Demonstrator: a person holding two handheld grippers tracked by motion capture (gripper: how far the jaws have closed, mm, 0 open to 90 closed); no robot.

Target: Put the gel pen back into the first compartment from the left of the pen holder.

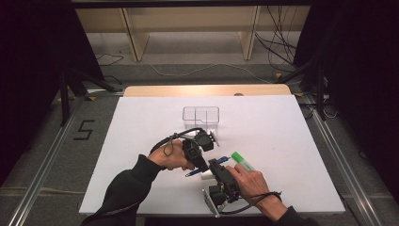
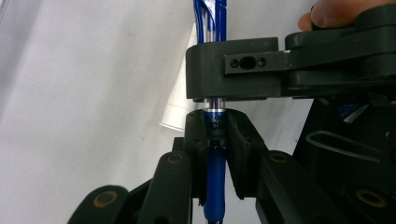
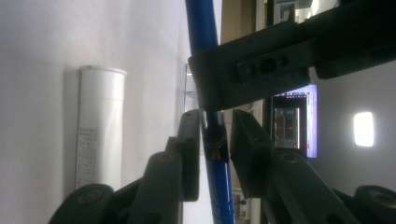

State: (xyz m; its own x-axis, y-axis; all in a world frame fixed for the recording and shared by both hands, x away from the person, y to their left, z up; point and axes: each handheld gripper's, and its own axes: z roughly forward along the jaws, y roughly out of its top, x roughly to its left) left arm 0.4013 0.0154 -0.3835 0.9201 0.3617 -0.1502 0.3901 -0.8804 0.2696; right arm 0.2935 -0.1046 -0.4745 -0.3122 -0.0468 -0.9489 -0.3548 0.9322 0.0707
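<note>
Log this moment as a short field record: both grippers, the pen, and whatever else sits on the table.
left gripper: shut on the blue plastic pen
right gripper: shut on the same pen, close beside the left
pen: held above the table between both grippers
white tube with green cap: lying on the white table
clear plastic divided box: farther back

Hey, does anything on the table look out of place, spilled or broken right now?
Nothing looks spilled or broken. The left gripper and right gripper both clamp one blue pen held above the table. A white tube with a green cap lies flat beside them, and the clear box stands upright farther back.
</note>
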